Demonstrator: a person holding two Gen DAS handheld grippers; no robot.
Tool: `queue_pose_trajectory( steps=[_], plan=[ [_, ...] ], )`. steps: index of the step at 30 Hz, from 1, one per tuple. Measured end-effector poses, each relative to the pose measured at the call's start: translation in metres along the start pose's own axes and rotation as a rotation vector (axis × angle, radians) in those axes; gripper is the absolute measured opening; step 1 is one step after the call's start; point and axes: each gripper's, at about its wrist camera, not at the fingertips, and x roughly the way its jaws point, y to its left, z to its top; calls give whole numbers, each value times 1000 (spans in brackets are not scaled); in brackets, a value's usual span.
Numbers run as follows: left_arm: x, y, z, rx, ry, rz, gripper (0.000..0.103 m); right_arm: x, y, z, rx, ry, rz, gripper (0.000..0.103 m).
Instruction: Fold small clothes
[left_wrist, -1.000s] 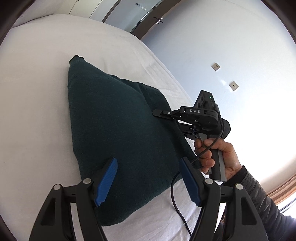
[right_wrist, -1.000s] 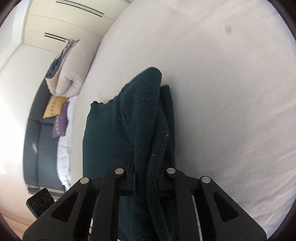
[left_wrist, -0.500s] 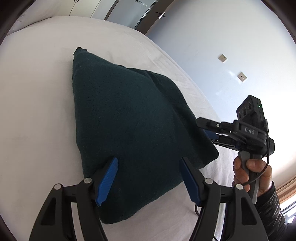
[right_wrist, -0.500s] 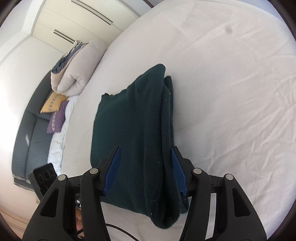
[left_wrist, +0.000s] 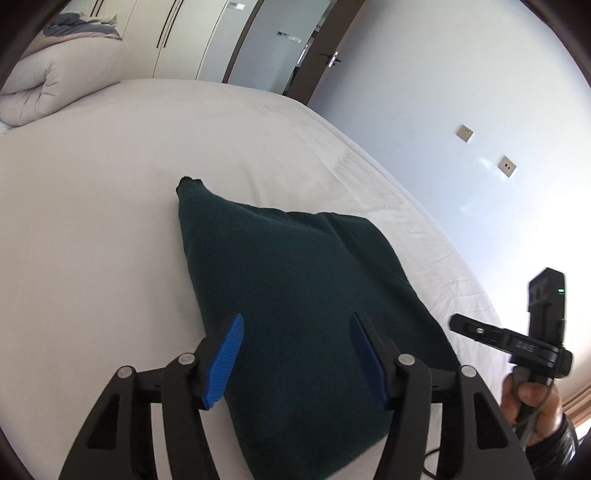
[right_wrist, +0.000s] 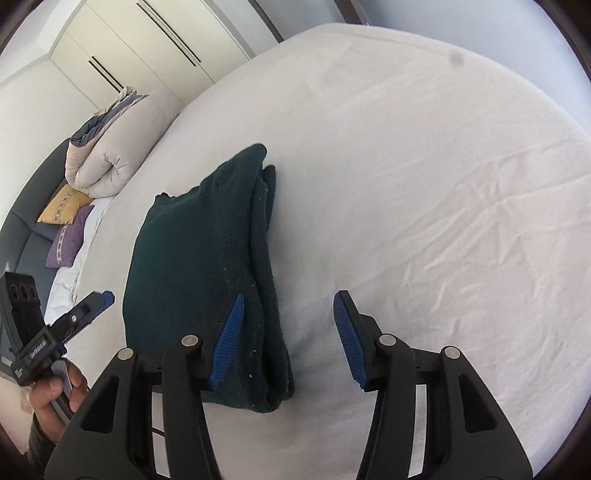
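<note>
On the white bed (right_wrist: 424, 166) near the wardrobe (right_wrist: 147, 48), your folded green sweater (left_wrist: 295, 306) lies below both grippers' parted, empty jaws.

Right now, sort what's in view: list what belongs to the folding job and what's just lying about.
Part of the job:
- dark green garment, folded, lying on the white bed sheet
- left gripper, fingers open
- right gripper, fingers open

Just lying about:
- rolled beige duvet
- yellow cushion
- purple cushion
</note>
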Motion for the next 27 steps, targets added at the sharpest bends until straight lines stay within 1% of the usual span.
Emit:
queue_pose_trajectory(
  steps=[1,2,3,5,6,7,8,9,10,12,13,16,19,20,23,24,25,26,27],
  plan=[
    [10,-1,6,13,12,15,51,-15,4,-2,-16,-28,8,49],
    [18,-2,11,24,19,26,46,-36,7,-4,-32,-46,33,49],
    [27,-5,16,40,24,38,44,-43,14,-6,-52,-55,69,49],
    [43,-10,24,86,40,79,37,-53,28,-13,-114,-41,122,49],
    [55,-13,26,114,59,116,36,-48,38,-16,-134,-23,138,49],
    [65,-14,25,127,94,140,36,-43,39,-19,-142,1,142,46],
    [74,-13,23,126,116,152,36,-39,36,-21,-142,16,128,43],
    [77,-12,21,121,116,156,36,-32,29,-23,-129,36,106,40],
    [79,-10,20,110,114,152,36,-24,16,-24,-90,56,88,30],
    [81,-7,20,87,118,143,36,-12,-8,-25,-10,71,81,25],
    [84,-4,20,81,125,134,36,-11,-20,-26,19,71,64,25],
    [90,2,22,66,137,111,36,-12,-34,-30,58,67,105,24],
    [92,-2,20,91,138,128,36,-30,-22,-32,19,50,67,25],
    [91,-5,19,98,136,136,36,-29,-13,-28,10,36,72,25],
    [91,-7,17,103,128,150,36,-62,11,-23,-52,-33,86,25],
    [91,-8,16,104,127,152,36,-66,17,-25,-67,-39,103,27],
    [91,-8,16,105,126,155,36,-68,20,-27,-83,-31,106,27],
    [91,-9,15,107,125,156,36,-69,21,-31,-96,-14,87,27],
    [91,-9,15,110,125,158,36,-62,21,-32,-98,8,62,27]
  ],
)
